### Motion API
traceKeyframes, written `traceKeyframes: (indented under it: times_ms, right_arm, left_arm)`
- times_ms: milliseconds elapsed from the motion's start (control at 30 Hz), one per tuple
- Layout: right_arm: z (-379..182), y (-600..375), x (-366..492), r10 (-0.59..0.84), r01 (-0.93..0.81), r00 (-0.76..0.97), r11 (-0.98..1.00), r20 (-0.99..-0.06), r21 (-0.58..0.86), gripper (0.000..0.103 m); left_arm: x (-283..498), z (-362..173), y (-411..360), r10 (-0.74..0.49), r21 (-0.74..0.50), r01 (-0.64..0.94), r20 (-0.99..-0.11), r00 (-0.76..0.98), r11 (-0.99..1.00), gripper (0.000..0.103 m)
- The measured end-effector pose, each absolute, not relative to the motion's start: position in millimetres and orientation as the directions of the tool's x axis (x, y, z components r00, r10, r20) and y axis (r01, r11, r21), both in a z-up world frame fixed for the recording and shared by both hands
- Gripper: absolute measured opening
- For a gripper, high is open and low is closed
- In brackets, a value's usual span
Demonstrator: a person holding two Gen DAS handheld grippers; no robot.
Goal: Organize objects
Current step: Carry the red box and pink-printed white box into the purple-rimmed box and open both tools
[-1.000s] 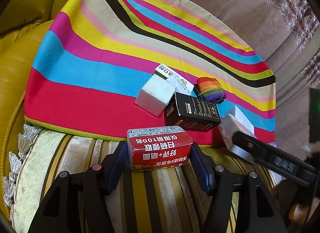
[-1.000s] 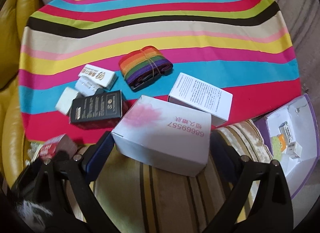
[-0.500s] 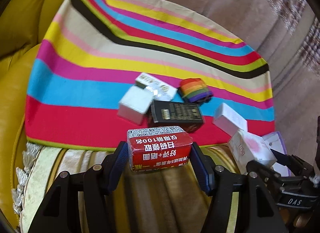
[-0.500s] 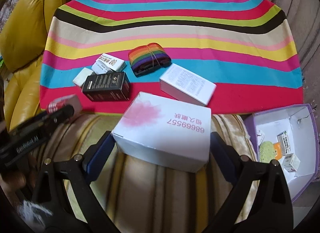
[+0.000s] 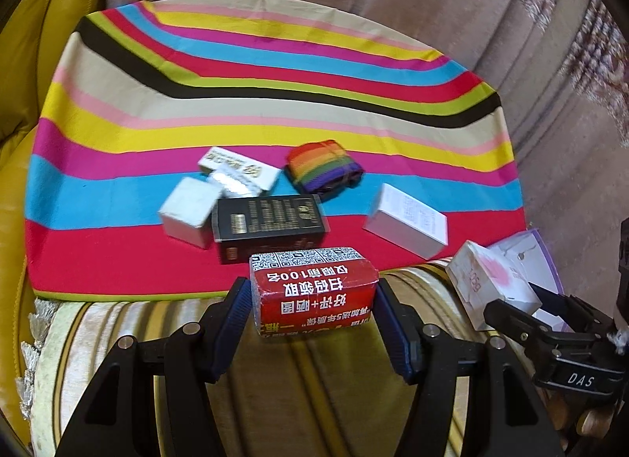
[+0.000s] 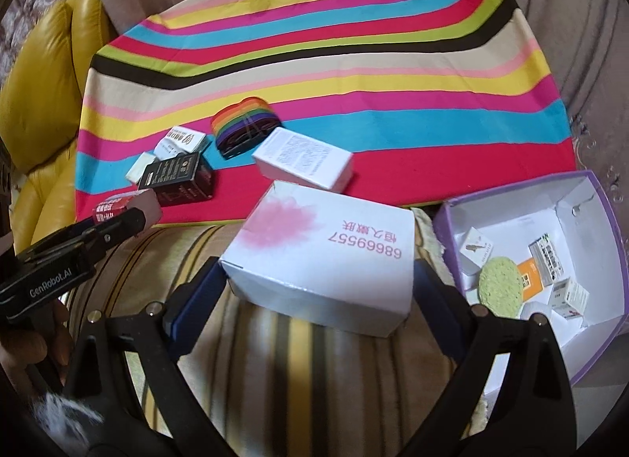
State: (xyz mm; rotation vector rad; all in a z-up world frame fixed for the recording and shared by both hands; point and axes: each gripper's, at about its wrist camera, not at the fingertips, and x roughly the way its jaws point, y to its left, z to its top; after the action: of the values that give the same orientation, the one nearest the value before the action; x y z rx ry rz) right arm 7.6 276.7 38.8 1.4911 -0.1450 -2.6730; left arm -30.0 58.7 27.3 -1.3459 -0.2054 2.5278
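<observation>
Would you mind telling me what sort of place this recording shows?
Probably a home living room: a yellow leather sofa, a striped cloth spread over upholstered seating, and a curtain behind.

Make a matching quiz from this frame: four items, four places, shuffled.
Items:
1. red box
2. pink-print box
3. green sponge
4. black box

Places:
A. lying on the striped cloth
B. inside the purple bin
C. clamped in the right tool
D. clamped in the left tool

Pairs: 1-D, 2-C, 3-B, 4-A
</observation>
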Motion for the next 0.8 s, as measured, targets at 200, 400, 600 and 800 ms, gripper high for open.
traceKeyframes:
  times_ms: [200,400,600,800]
  right_arm:
    - [41,307,14,-0.116,-0.037,-0.545,-0.986,-0.83,0.162,0.095]
    - [42,348,22,-0.091,-0.116,-0.563,-0.975,-0.822,0.188,0.095]
    - [40,391,32,-0.044,-0.209,-0.573,-0.958,-0.819,0.198,0.095]
    - [30,439,42,0.021,-0.316,-0.564,-0.929,-0.826,0.192,0.095]
  left_arm:
    - [-30,32,93,0.325,-0.236,-0.232,-0.793,-0.516,-0.944,0.063]
    - [-35,35,138,0.36,-0.222,-0.317,-0.791,-0.494,-0.922,0.063]
    - [-36,37,185,0.398,-0.208,-0.406,-0.79,-0.467,-0.89,0.063]
    - [-38,42,237,0.463,-0.221,-0.501,-0.775,-0.43,-0.837,0.063]
